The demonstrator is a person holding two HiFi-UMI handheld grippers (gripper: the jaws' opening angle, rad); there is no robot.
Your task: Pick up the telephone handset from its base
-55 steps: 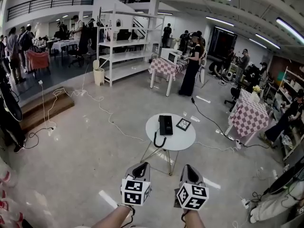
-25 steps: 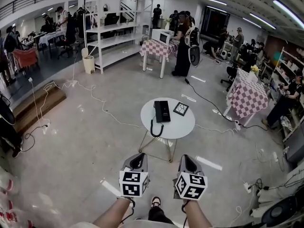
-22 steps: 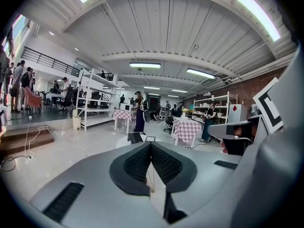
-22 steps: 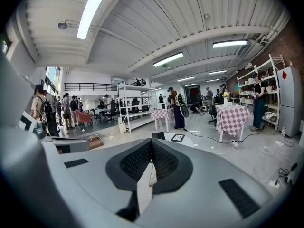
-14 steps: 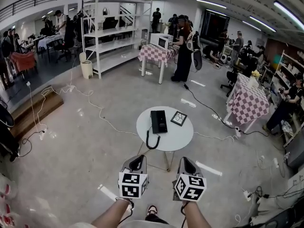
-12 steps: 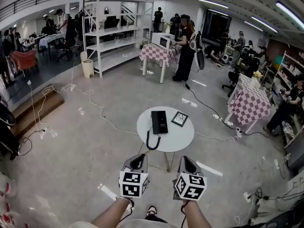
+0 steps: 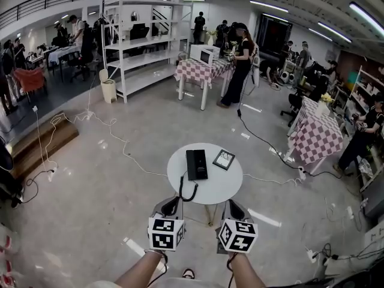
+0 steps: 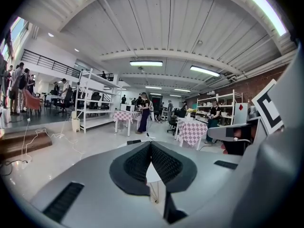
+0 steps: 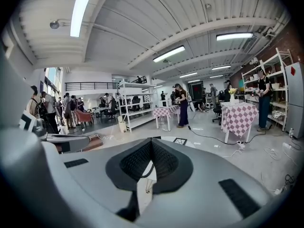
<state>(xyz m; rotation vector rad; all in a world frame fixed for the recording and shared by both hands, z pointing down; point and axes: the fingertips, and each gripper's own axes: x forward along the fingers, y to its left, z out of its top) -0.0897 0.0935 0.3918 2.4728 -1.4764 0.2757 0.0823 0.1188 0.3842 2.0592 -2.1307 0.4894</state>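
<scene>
Telephone handset seated on base

The black telephone lies at the centre of the round white table. Left gripper and right gripper hover at the table's near edge, well apart from the handset. Both have their jaws pressed together and hold nothing.

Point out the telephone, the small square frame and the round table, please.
telephone (image 7: 196, 164), head view, middle of its black body.
small square frame (image 7: 224, 159), head view, its light centre.
round table (image 7: 223, 183), head view, bare white top.
</scene>
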